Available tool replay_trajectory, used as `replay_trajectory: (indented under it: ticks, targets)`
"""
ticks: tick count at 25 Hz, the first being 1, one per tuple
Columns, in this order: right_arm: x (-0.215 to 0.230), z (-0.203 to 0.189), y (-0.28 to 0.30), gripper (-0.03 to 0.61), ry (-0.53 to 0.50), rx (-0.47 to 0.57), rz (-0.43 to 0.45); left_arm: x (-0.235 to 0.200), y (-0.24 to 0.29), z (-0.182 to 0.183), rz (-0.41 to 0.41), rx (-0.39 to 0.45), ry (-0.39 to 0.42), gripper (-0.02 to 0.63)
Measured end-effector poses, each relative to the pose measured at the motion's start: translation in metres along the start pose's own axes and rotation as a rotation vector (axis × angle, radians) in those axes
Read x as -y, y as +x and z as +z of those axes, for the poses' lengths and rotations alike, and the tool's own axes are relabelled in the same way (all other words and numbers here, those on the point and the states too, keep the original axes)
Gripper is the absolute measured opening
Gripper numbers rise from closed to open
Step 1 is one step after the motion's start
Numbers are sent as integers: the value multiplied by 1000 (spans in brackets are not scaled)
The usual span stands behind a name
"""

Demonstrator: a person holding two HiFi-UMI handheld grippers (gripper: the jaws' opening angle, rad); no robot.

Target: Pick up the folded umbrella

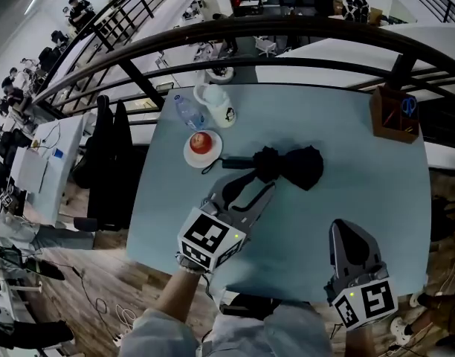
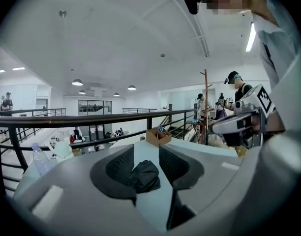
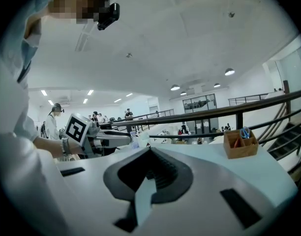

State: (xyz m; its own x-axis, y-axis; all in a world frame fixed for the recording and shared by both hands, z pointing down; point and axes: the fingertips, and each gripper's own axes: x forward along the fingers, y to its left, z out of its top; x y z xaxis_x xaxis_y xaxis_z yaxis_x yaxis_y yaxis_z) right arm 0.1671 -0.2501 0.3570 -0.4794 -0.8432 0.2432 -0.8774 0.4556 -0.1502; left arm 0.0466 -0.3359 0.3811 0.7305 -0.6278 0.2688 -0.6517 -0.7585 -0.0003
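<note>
Pale blue counter (image 1: 346, 192) fills the middle of the head view, set against a dark curved railing (image 1: 287, 32) with an open office floor far below it. Close to the counter's near edge, the left hand-held gripper (image 1: 251, 188) points away from the person with its jaws spread apart and nothing pressed between the pads. The folded umbrella (image 1: 291, 166), black and bunched, lies flat on the counter just ahead of that hand-held gripper and slightly to its right, with its slim handle stretching out to the left across the line of the jaws. In the left gripper view the umbrella's dark fabric (image 2: 144, 176) shows in the gap between the two pads, but lies beyond them and apart from them. Ahead of the left hand-held gripper and to its left sits a white plate (image 1: 189, 157) bearing a red apple (image 1: 201, 141); farther ahead stand a clear bottle (image 1: 189, 114) and a white mug (image 1: 213, 97). The right hand-held gripper (image 1: 345, 230) hovers over the near edge, well to the right of the left one, jaws pressed together with nothing in them, as the right gripper view (image 3: 151, 154) confirms. Far ahead of it and to its right, a wooden box (image 1: 391, 121) holding blue-handled scissors (image 1: 408, 106) rests near the counter's far corner.
</note>
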Motion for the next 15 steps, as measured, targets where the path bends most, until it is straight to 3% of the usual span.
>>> replay_trajectory:
  ticks: [10,15]
  targets:
    - [32,-16,11,0,39,-32,42,-18,79,-52,-91,-258,240,228]
    - [49,-25,14,0,61,-43,39,-22,111,-97,-173,-431,314,256]
